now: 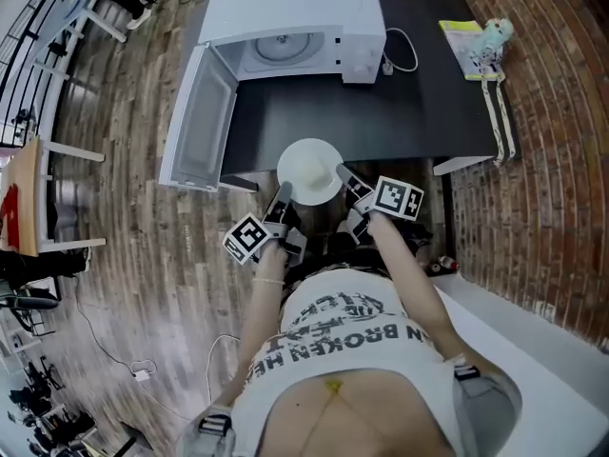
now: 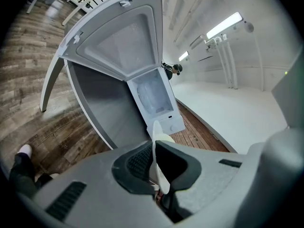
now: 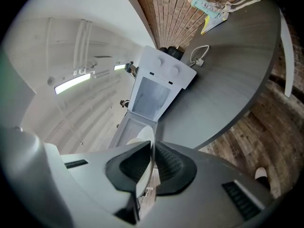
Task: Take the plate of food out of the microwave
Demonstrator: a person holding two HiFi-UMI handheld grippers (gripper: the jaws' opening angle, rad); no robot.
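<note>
One round white plate was out of the oven, held level over the near edge of the single dark rectangular table, between the person and the microwave. Two grippers carried it, one on each side. The left gripper was clenched on the plate's left rim, the thin white edge pinched between its two black ribbed pads. The right gripper was clamped likewise on the opposite rim. Something pale lay on the plate; I could not tell what it was.

Behind it, the one boxy white microwave stood at the table's far left, its single door swung wide open to the left, past the table's edge. One round turntable showed inside the cavity. One white cable looped on the tabletop just right of the microwave. At the far right corner lay one flat yellow-green packet with one small pale-blue figure just beside it, both well apart from the plate.
</note>
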